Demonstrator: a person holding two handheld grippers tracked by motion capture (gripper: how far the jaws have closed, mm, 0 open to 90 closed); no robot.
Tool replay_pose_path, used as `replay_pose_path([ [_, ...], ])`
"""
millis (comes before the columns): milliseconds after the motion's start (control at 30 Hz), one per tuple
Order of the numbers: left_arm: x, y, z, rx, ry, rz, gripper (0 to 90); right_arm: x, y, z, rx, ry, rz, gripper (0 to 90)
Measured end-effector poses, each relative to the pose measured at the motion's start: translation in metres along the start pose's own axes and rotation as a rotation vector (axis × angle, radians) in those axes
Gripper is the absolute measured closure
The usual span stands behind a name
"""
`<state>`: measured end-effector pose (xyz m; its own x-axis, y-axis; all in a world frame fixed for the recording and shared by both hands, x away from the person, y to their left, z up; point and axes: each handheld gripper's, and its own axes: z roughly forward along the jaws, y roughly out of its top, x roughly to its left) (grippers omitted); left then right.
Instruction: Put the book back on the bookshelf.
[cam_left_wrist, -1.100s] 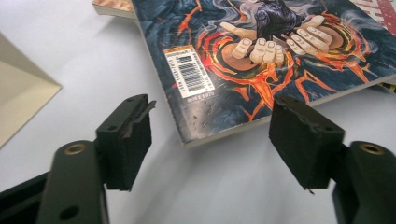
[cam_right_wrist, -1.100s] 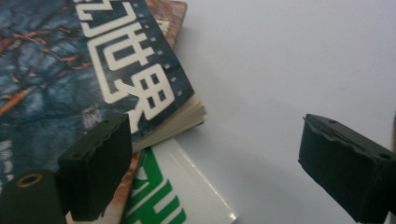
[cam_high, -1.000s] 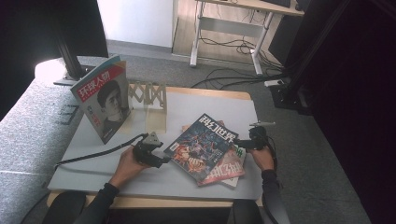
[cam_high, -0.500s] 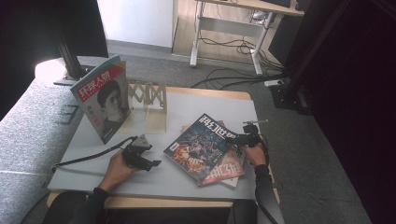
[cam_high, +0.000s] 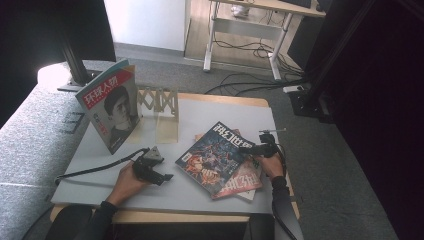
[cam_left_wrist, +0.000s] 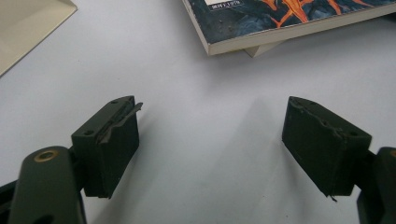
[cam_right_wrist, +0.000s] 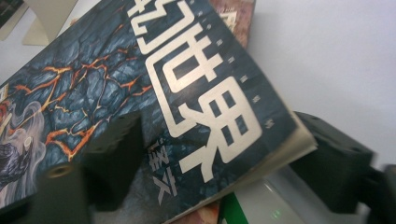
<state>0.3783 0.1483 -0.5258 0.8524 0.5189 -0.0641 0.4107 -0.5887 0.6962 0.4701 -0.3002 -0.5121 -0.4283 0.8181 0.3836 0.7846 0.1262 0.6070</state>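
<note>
A dark-blue magazine (cam_high: 215, 155) with orange cracks and white characters lies askew on top of other magazines (cam_high: 240, 185) at the table's right. My right gripper (cam_high: 251, 149) is at its right edge. In the right gripper view the magazine's corner (cam_right_wrist: 140, 93) sits between the jaws, one over the cover and one under the edge. My right gripper (cam_right_wrist: 224, 158) has just been closing but still stands apart around that corner. My left gripper (cam_high: 165, 176) rests on the grey mat left of the stack. In its own view, my left gripper (cam_left_wrist: 210, 144) is open and empty, with the magazine's near corner (cam_left_wrist: 289, 18) beyond.
A portrait magazine (cam_high: 112, 112) stands propped at the back left beside a pale wooden rack (cam_high: 160, 107). The grey mat (cam_high: 225, 112) covers most of the wooden table. A black cable (cam_high: 95, 170) trails left from the left gripper.
The right gripper has moved left onto the blue magazine's right edge, and its jaws have narrowed around the corner. The left hand has shifted only slightly.
</note>
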Motion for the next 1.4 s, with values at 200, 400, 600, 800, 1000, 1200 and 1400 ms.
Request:
replay_pose_path([
  [200, 0.000, 0.000, 0.000, 0.002, 0.000, 0.002, 18.6, 0.004, 0.005, -0.015, -0.033, -0.087, -0.048, 52.1],
  [400, 0.000, 0.000, 0.000, 0.004, -0.003, 0.001, 18.4, 0.008, 0.007, -0.024, -0.072, -0.117, -0.093, 69.3],
  [600, 0.001, 0.000, 0.000, 0.010, -0.015, 0.007, 16.2, 0.019, 0.010, -0.030, -0.097, -0.145, -0.139, 76.2],
  [800, 0.001, 0.000, 0.000, 0.010, -0.017, 0.007, 15.6, 0.032, 0.016, -0.041, -0.121, -0.136, -0.187, 77.9],
  [1000, 0.001, 0.000, 0.000, 0.007, -0.013, -0.003, 15.6, 0.047, 0.022, -0.052, -0.154, -0.118, -0.223, 78.7],
  [1200, 0.002, 0.001, 0.000, 0.010, -0.020, -0.024, 15.5, 0.064, 0.029, -0.062, -0.194, -0.108, -0.266, 78.7],
  [1400, 0.004, 0.003, -0.002, 0.011, -0.037, -0.034, 20.2, 0.081, 0.032, -0.072, -0.233, -0.098, -0.315, 78.7],
])
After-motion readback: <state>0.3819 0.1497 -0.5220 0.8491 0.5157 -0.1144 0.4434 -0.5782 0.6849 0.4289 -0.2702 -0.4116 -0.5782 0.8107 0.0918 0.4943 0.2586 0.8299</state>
